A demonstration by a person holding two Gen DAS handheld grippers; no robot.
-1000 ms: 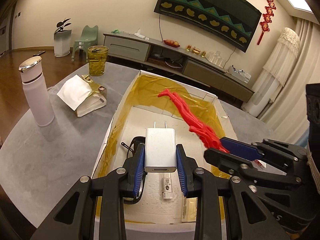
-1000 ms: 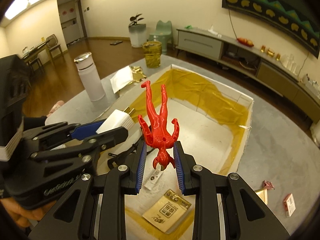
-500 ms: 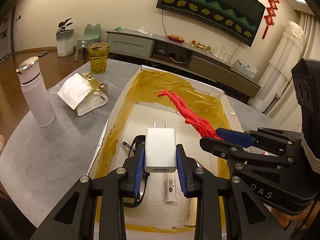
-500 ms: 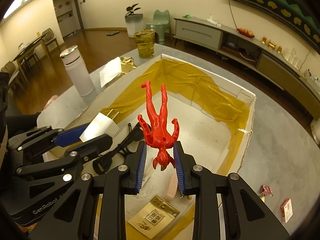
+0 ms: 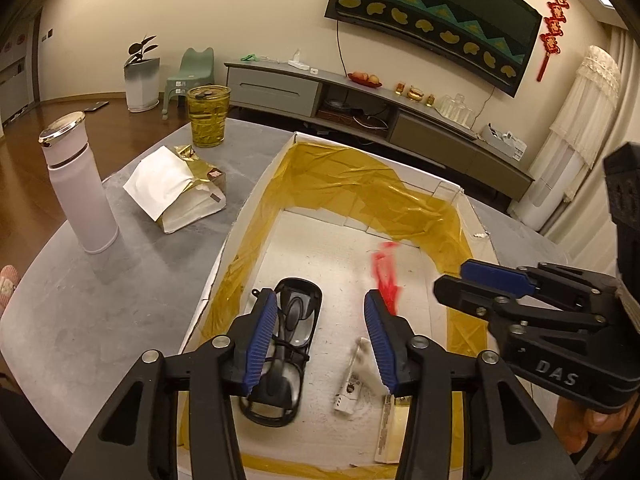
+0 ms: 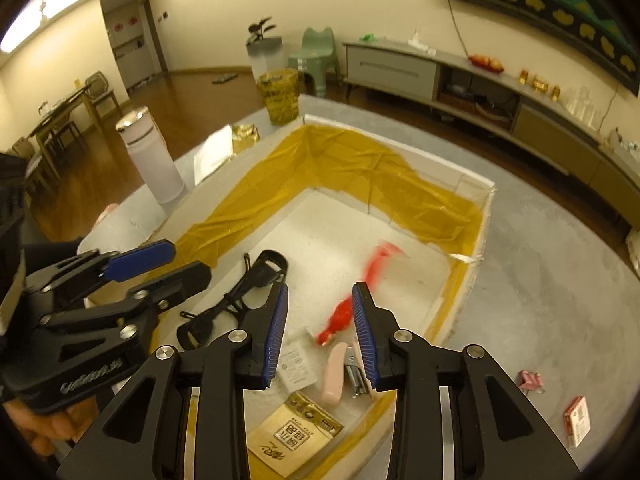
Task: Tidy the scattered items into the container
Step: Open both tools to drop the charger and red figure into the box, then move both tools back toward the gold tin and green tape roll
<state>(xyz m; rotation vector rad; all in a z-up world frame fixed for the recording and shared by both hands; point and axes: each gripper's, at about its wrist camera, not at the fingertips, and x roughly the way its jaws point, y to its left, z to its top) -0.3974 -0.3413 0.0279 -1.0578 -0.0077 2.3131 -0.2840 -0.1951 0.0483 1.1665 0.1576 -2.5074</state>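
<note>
The white foam box (image 5: 248,216) lined with yellow tape lies under both grippers. My left gripper (image 5: 319,300) is open and holds nothing. A blurred white shape (image 5: 362,360), which looks like the plug charger, lies on the box floor by its right finger. My right gripper (image 6: 320,288) is open too. Beneath it, the red toy figure (image 6: 360,292) is a motion-blurred streak inside the box, also seen as the red figure (image 5: 384,276) in the left wrist view. Each gripper shows in the other's view: left gripper (image 6: 186,258), right gripper (image 5: 452,276).
The box also holds a black corded object (image 5: 288,344), a pink stapler (image 6: 340,372) and a gold sachet (image 6: 292,436). On the grey table are a pink clip (image 6: 530,380), a small red box (image 6: 578,424), a pale bottle (image 5: 78,184), a yellow glass (image 5: 208,116) and a white-gold bag (image 5: 176,188).
Both grippers opened. The left one let go of the white charger and the right one let go of the red figure; both items dropped into the box.
</note>
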